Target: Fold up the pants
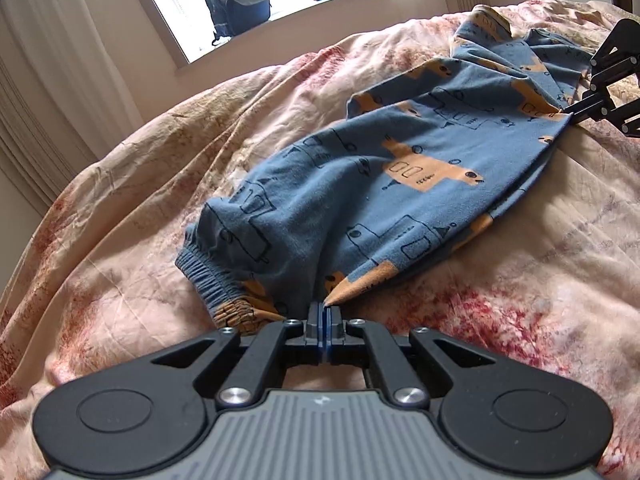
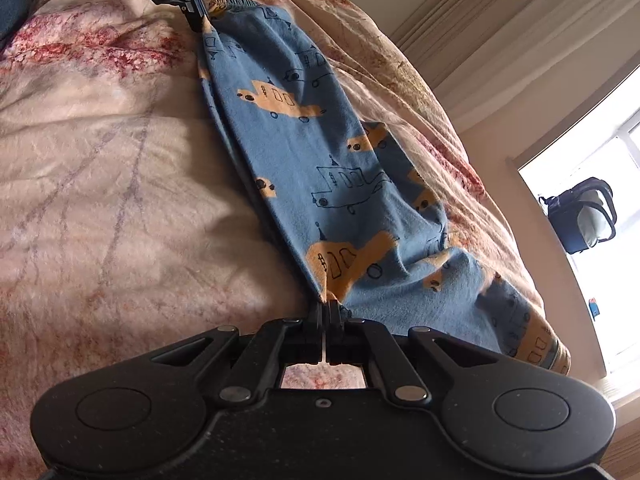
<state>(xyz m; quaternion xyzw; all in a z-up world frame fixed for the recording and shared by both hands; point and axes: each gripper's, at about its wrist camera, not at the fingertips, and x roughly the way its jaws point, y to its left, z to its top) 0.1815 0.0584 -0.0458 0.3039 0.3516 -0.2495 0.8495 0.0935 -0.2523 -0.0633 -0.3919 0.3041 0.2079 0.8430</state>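
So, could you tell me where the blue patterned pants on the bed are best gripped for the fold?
Grip the pants along their near long edge, at both ends, coming in low from the bedspread side. That edge lies straight. The left gripper and right gripper already pinch it there.

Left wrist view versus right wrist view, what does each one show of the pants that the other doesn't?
Only the left wrist view shows the gathered elastic cuff lying on the bedspread beside the left claw. Only the right wrist view shows the far hem hanging toward the window side. Both show the blue pants pulled between two shut claws, the right claw pinching one edge, and the backpack on the sill.
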